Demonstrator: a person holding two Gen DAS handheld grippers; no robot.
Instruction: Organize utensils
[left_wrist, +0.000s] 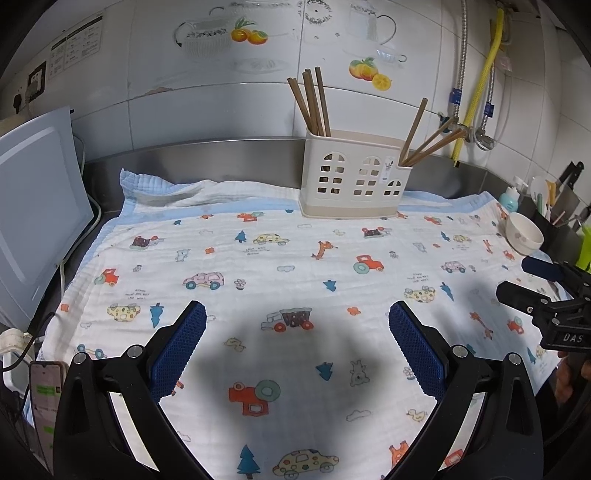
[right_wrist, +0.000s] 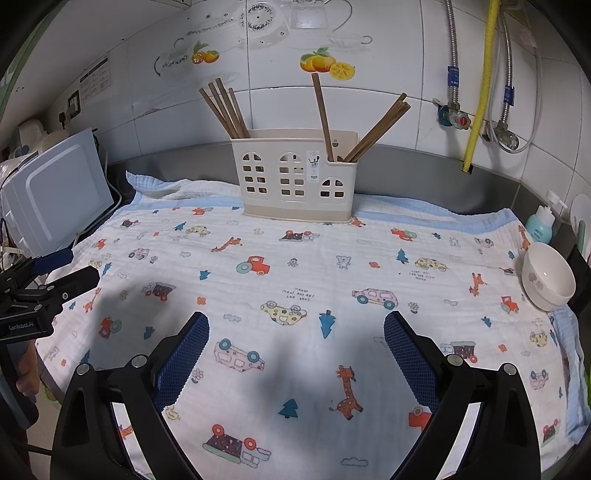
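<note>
The chopsticks' (right_wrist: 225, 110) lower ends are hidden inside the beige utensil holder (right_wrist: 295, 177), the phone (left_wrist: 44, 398) is cut by the frame edge, and the wall notices' (left_wrist: 75, 44) print is unreadably small.

A home kitchen: tiled wall (right_wrist: 388, 122) with fruit decals, steel counter backsplash (right_wrist: 424, 177), gas hose (right_wrist: 480, 85), chopstick holder (right_wrist: 295, 177), ceramic bowl (right_wrist: 548, 277).

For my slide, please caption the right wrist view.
Open right gripper above patterned cloth, facing chopstick holder; bowl at right.
</note>
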